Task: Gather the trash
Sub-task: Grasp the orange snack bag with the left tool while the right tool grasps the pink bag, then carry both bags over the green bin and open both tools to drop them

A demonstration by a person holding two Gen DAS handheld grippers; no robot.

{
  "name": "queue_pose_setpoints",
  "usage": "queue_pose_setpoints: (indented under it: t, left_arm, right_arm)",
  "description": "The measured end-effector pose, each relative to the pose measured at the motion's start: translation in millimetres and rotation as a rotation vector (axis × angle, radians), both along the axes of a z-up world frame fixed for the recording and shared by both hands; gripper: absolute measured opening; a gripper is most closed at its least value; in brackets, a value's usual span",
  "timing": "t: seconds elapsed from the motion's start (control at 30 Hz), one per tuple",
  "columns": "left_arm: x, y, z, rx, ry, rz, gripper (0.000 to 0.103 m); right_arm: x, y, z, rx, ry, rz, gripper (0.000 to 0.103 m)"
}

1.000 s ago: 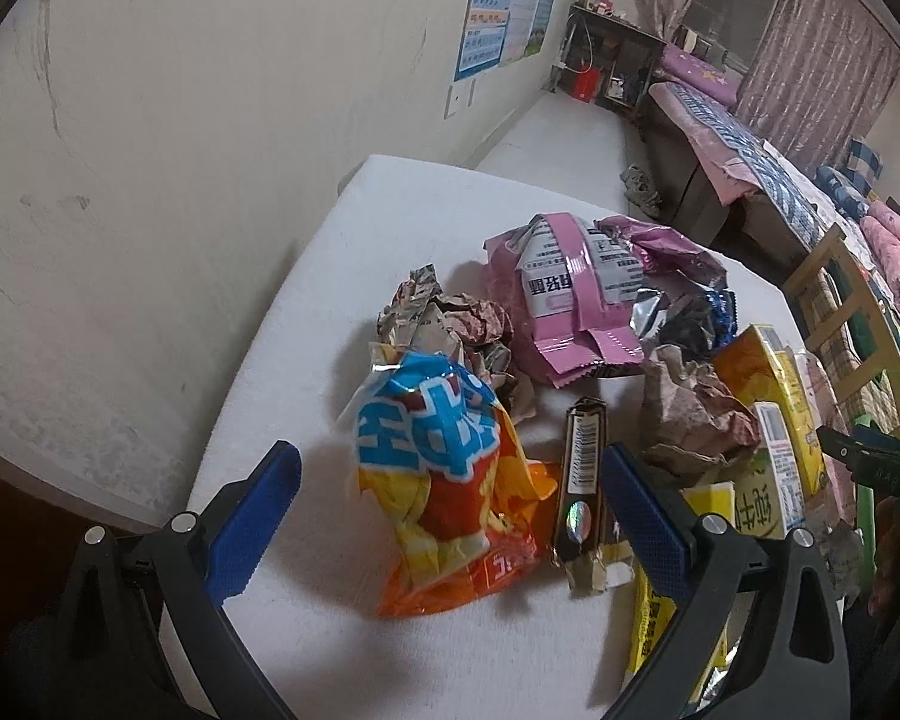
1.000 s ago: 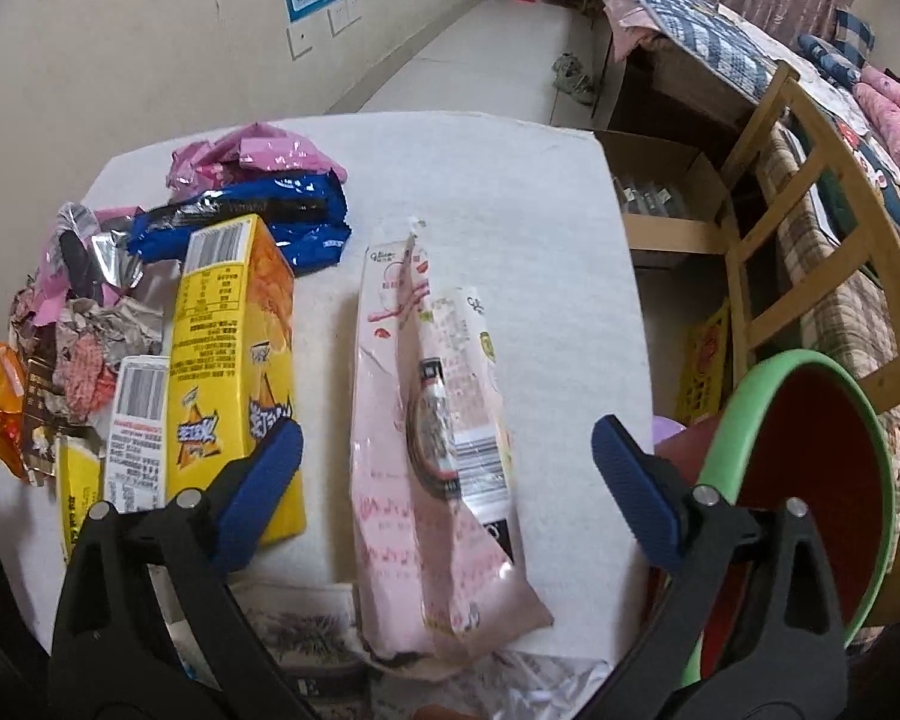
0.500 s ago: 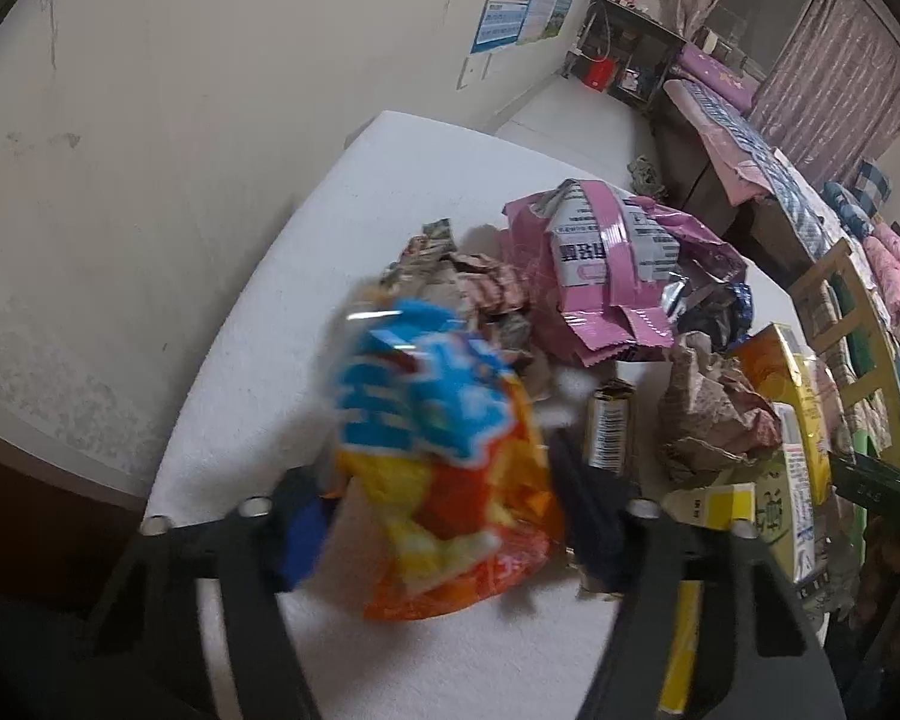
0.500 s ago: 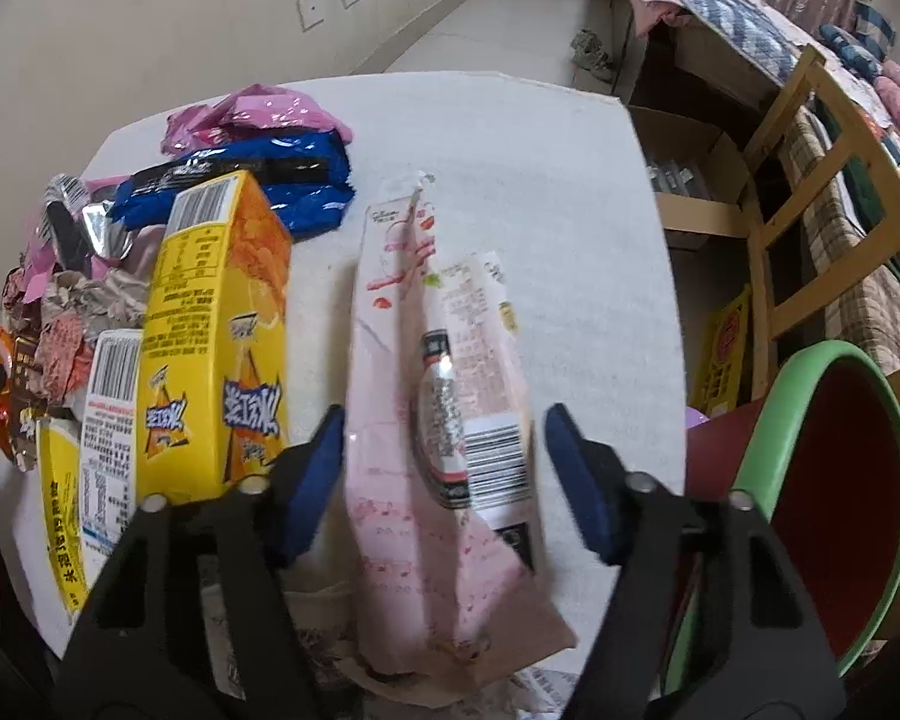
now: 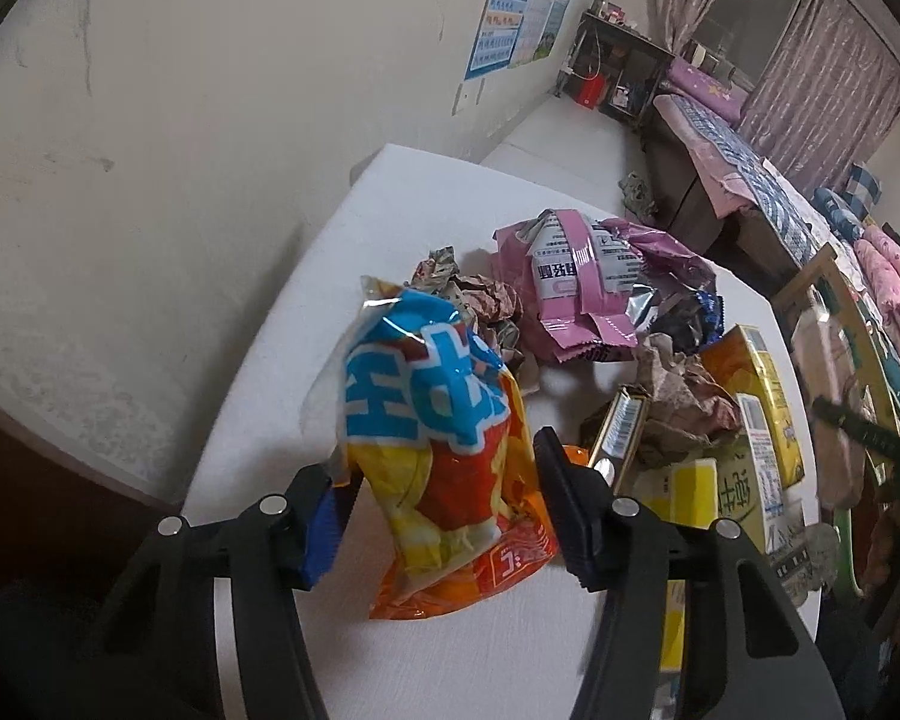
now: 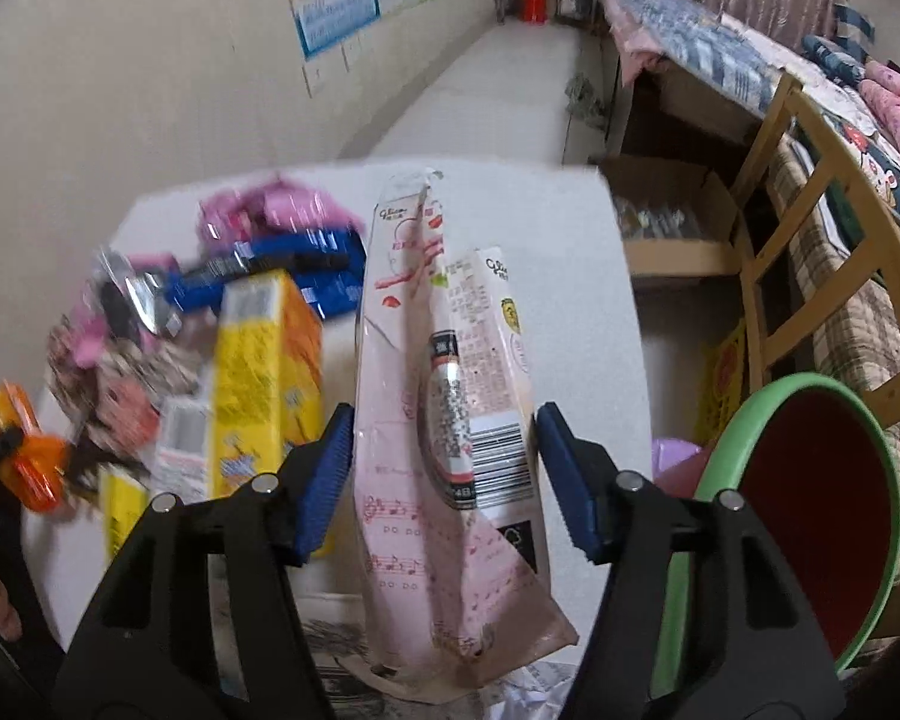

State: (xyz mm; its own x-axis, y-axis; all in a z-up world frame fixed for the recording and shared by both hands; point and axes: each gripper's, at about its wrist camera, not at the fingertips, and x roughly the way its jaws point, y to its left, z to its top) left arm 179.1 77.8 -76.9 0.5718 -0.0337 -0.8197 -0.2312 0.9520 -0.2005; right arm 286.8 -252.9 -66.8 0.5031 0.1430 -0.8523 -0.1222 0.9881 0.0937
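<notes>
Both jaws have just closed on wrappers: left gripper (image 5: 441, 498) holds the chip bag (image 5: 432, 450), right gripper (image 6: 441, 480) the pink packet (image 6: 444, 438); next, carry both to the green bin (image 6: 810, 534) beside the desk (image 6: 570, 252).

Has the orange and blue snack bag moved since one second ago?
Yes. The orange and blue snack bag, pinched by the left gripper, now stands tilted up off the white table.

home bedroom | bed (image 5: 744, 174) with quilts, curtains (image 5: 810, 42), wall poster (image 5: 522, 6)
</notes>
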Motion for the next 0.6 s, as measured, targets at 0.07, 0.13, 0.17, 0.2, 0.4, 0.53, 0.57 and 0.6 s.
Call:
queue_pose_setpoints:
  t: [0.07,0.13,0.17,0.2,0.4,0.53,0.57,0.6]
  left_arm:
    - [-6.8,0.4,5.3,0.007,-0.008,0.001,0.054]
    - [-12.1,0.4,12.4,0.011,-0.014,-0.005,0.054]
    - [-14.6,0.8,14.7,0.01,-0.018,-0.007,0.054]
    - [-16.9,0.1,20.7,0.011,-0.026,-0.009,0.054]
    - [-32.3,-10.0,48.9,0.049,-0.072,-0.028,0.054]
    - [-39.9,-20.5,65.8,0.056,-0.095,-0.053,0.054]
    - [-40.7,-24.5,69.9,0.059,-0.099,-0.062,0.054]
    - [-40.7,-27.6,72.6,0.062,-0.103,-0.069,0.054]
  right_arm:
    - [-2.4,-0.8,12.4,0.018,-0.03,-0.011,0.06]
    - [-5.8,1.7,22.1,0.039,-0.036,-0.007,0.06]
    - [-7.6,2.4,25.9,0.044,-0.038,-0.003,0.06]
    - [-10.8,3.8,30.5,0.048,-0.044,0.006,0.06]
    - [-39.8,13.0,48.3,0.08,-0.064,0.044,0.06]
    - [-63.9,17.5,56.1,0.098,-0.079,0.071,0.06]
    - [-68.4,15.9,57.1,0.103,-0.079,0.072,0.06]
    - [-72.5,12.9,58.1,0.109,-0.08,0.068,0.06]
